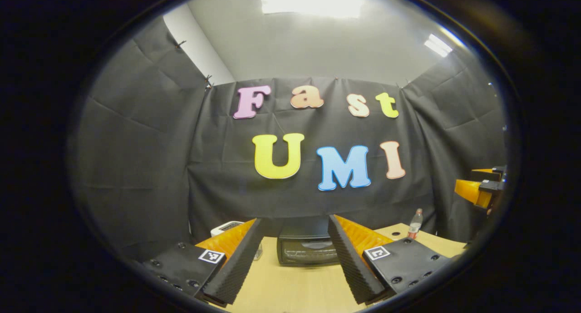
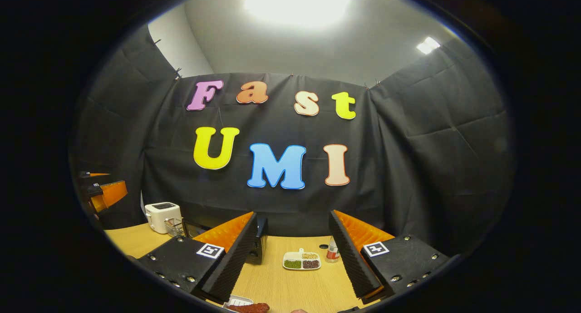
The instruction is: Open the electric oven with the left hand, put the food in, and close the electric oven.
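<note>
Black cloth walls (image 1: 136, 136) surround a wooden table (image 2: 290, 290) under ceiling lights (image 1: 311, 2).

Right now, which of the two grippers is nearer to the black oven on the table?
Left, I'd judge. The left gripper points straight at the electric oven, open, with bare table between. The right gripper faces a sectioned dish; the oven sits off to its left.

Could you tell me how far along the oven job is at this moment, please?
Nothing looks done yet. In the left gripper view the electric oven sits on the table with its door shut, straight ahead of the open, empty left gripper. The right gripper is also open and empty; the food lies at the table's near edge. Opening, loading and closing all remain.
</note>
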The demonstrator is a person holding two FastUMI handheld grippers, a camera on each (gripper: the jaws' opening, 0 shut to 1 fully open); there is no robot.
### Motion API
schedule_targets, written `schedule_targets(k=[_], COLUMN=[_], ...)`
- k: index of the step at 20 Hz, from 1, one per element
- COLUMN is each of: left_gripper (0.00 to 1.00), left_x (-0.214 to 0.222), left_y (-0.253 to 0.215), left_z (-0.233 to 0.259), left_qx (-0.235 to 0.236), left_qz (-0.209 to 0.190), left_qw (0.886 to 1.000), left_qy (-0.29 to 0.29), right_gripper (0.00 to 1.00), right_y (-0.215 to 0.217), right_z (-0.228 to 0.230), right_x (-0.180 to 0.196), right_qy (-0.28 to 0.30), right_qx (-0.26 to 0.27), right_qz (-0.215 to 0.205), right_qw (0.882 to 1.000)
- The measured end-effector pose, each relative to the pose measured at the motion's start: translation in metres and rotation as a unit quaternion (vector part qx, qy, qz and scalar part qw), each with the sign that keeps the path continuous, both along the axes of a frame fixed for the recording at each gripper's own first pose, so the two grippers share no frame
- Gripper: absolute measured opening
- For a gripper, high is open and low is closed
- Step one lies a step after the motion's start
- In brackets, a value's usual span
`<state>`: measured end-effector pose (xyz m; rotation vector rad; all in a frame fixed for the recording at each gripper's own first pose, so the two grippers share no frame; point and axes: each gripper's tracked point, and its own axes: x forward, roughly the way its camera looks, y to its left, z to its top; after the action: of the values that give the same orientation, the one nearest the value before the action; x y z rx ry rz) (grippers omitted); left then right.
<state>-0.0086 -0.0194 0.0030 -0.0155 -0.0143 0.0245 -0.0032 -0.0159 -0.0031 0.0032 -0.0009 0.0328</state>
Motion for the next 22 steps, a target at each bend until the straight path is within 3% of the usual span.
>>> schedule_targets(k=[1, 4, 7, 9, 11, 12, 22], left_gripper=[1.00, 0.96, 1.00, 0.93, 1.00, 0.96, 1.00], left_x=[-0.001, -0.001, 0.007, 0.016, 0.030, 0.039, 0.153], left_y=[-0.002, -0.013, -0.019, -0.028, -0.035, -0.036, -0.046], left_z=[0.000, 0.004, -0.002, -0.006, -0.011, -0.014, -0.067], left_qx=[-0.002, -0.011, -0.011, -0.011, -0.012, -0.012, -0.025], left_qz=[0.002, 0.000, 0.004, 0.000, -0.008, -0.011, -0.054], left_qw=[1.000, 1.000, 1.000, 1.000, 1.000, 1.000, 0.998], left_qy=[0.000, -0.005, -0.006, -0.004, -0.002, 0.000, 0.028], right_gripper=[0.95, 0.96, 0.96, 0.96, 0.96, 0.95, 0.96], right_y=[-0.001, -0.005, -0.007, -0.011, -0.014, -0.015, -0.032], right_z=[-0.001, -0.001, -0.007, -0.011, -0.012, -0.010, -0.003], right_x=[-0.001, -0.004, -0.006, -0.006, -0.007, -0.006, 0.022], right_qy=[0.001, -0.002, 0.000, 0.005, 0.007, 0.004, -0.004], right_qx=[0.001, 0.007, 0.014, 0.020, 0.023, 0.022, 0.004], right_qz=[0.003, 0.015, 0.030, 0.032, 0.030, 0.028, -0.049], right_qw=[1.000, 1.000, 0.999, 0.999, 0.999, 0.999, 0.999])
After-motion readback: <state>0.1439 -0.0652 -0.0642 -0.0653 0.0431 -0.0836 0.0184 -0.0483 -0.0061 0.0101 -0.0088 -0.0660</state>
